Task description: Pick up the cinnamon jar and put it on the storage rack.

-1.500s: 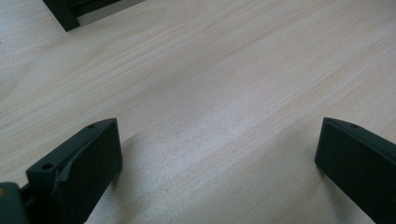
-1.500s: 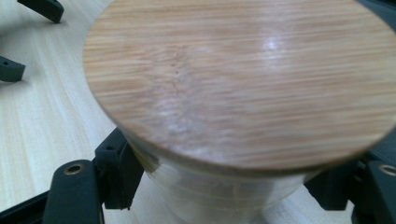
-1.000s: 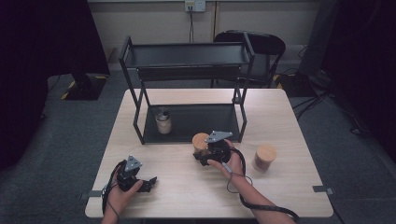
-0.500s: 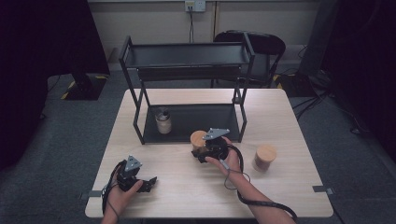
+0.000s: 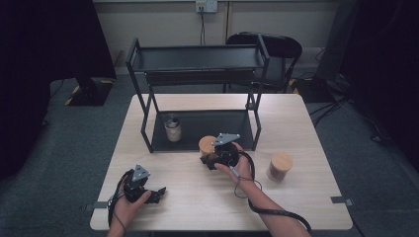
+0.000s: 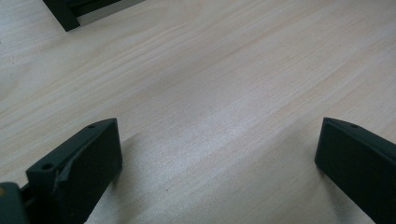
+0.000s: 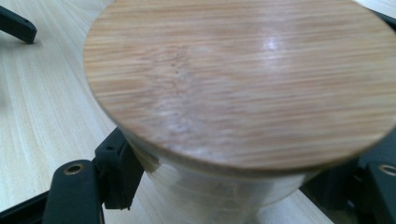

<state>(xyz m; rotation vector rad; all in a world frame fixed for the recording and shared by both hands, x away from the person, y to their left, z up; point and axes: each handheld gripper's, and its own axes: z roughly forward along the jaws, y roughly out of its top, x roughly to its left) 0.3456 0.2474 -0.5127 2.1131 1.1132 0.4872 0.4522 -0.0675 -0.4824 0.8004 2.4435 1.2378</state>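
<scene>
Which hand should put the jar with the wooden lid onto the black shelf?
The right. The right gripper is already shut on the wooden-lidded jar, close in front of the black shelf rack. The left gripper rests open near the table's front edge, farther away.

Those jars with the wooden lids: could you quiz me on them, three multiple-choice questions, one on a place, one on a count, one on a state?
1. Where does the small jar stand?
A. on the rack's lower shelf
B. on the rack's top shelf
C. on the floor

2. How many jars with wooden lids are there?
A. one
B. two
C. three

3. How do the left gripper's jaws stand?
A. shut on a jar
B. wide apart with bare table between
C. shut on a cable

Answers:
1 A, it sits under the top shelf, at the left.
2 C, counting the small one, the jar in the right gripper and the jar at the right.
3 B, only wood shows between them.
</scene>
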